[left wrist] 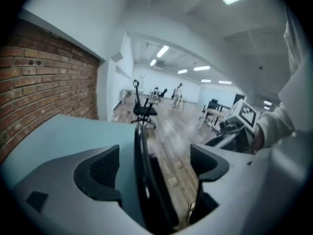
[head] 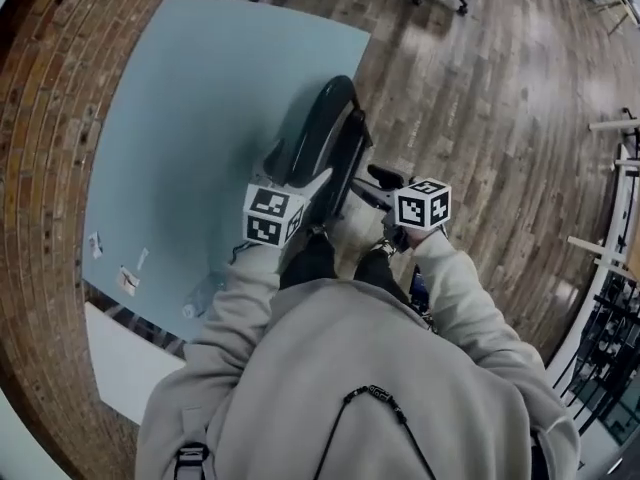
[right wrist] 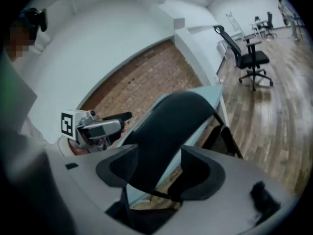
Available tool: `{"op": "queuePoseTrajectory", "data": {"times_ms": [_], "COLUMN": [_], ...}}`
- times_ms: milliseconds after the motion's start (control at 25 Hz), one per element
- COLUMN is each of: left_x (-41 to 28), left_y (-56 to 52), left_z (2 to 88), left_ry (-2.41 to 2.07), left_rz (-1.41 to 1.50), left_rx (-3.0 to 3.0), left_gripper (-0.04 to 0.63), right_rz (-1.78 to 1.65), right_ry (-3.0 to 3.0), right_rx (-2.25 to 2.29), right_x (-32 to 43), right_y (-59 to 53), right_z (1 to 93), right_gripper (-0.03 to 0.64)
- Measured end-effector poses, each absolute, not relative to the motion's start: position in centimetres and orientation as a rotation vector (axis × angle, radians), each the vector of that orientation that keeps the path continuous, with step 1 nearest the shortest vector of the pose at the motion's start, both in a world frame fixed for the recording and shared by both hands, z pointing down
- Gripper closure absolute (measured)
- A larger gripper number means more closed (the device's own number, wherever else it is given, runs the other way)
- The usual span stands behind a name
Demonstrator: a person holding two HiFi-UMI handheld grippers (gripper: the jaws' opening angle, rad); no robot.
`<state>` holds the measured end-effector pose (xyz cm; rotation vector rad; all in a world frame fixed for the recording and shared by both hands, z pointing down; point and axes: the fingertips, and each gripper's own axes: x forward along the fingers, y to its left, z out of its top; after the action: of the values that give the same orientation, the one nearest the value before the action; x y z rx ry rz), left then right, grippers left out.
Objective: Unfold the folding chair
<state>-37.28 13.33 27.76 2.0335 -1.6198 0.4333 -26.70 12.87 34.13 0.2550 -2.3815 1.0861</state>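
The folding chair (head: 325,143) is stood folded against a blue panel (head: 190,118). The left hand-held gripper (left wrist: 155,165) and right hand-held gripper (right wrist: 161,170) are held wide astride it, unclamped. Grasping seems in hand, and closure on the frame is judged needed next.

No legible text or numbers. Left cube (head: 272,215) and right cube (head: 423,205) carry only black-and-white square markers. Stickers (head: 127,281) on blue panel (head: 200,118): too small to read.

The folding chair (head: 325,138) looks smooth dark plastic (perhaps glossy); floor (head: 480,88) is wood.
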Motion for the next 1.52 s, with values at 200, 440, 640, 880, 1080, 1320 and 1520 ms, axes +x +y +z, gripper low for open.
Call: {"op": "queuePoseTrajectory", "data": {"times_ms": [200,440,640,880,1080,1320,1520], "left_x": [-38.5,-36.7,-37.9,-38.5,-39.0,-37.0,-32.8], "left_y": [17.2,17.2,17.3,17.3,17.4,17.2,17.3], "left_z": [36.7,38.3,38.9,39.1,39.5,40.3,41.7], "left_ry": [-1.46,-1.327,-1.364,-1.398,-1.399,-1.354,-1.298], "left_rz": [0.543,0.528,0.563,0.581,0.563,0.513,0.497], "left_rx": [1.838,1.829,1.77,1.734,1.715,1.695,1.701], "left_gripper": [0.137,0.164,0.483,0.515,0.525,0.531,0.531], "right_rz": [1.199,1.223,1.24,1.284,1.221,1.401,1.509], "right_ry": [-1.981,-1.885,-1.801,-1.784,-1.745,-1.672,-1.668], "right_rx": [0.316,0.489,0.556,0.458,0.372,0.245,0.123], "right_x": [-29.2,-31.9,-33.5,-34.9,-32.1,-22.1,-11.0], "right_y": [17.1,15.0,13.7,14.3,14.3,14.2,13.4], "right_z": [49.7,57.1,60.9,61.7,61.4,61.2,62.8], "right_gripper": [0.322,0.319,0.321,0.387,0.407,0.451,0.454]}}
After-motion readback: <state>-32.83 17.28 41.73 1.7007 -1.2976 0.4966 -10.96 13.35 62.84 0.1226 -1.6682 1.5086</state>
